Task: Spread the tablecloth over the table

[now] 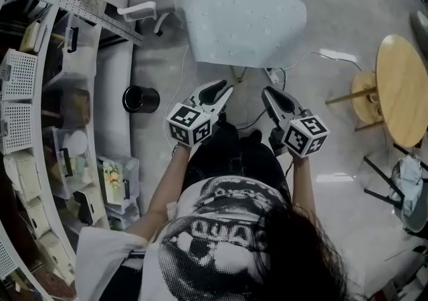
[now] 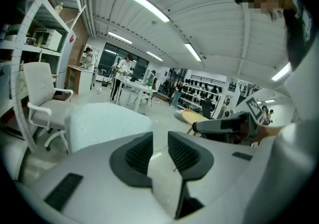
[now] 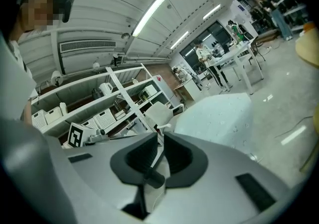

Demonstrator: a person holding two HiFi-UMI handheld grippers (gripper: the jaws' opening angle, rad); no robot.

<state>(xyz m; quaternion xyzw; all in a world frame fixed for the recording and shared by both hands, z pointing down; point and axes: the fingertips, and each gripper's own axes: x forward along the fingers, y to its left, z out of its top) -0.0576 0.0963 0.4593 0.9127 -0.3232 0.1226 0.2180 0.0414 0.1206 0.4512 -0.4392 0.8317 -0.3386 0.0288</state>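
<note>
Jaws of left gripper (image 1: 226,87) are held narrowly apart, nothing between; jaws of right gripper (image 1: 266,92) almost closed, likewise empty. Tablecloth (image 1: 244,15) is seen draped over bench ahead, edges hanging down. Spreading is judged done; at most smoothing left.

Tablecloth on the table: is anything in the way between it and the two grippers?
Nothing visible blocks it. Between the left gripper, the right gripper and the tablecloth there is only floor with a low power strip. The black bin stands aside.
</note>
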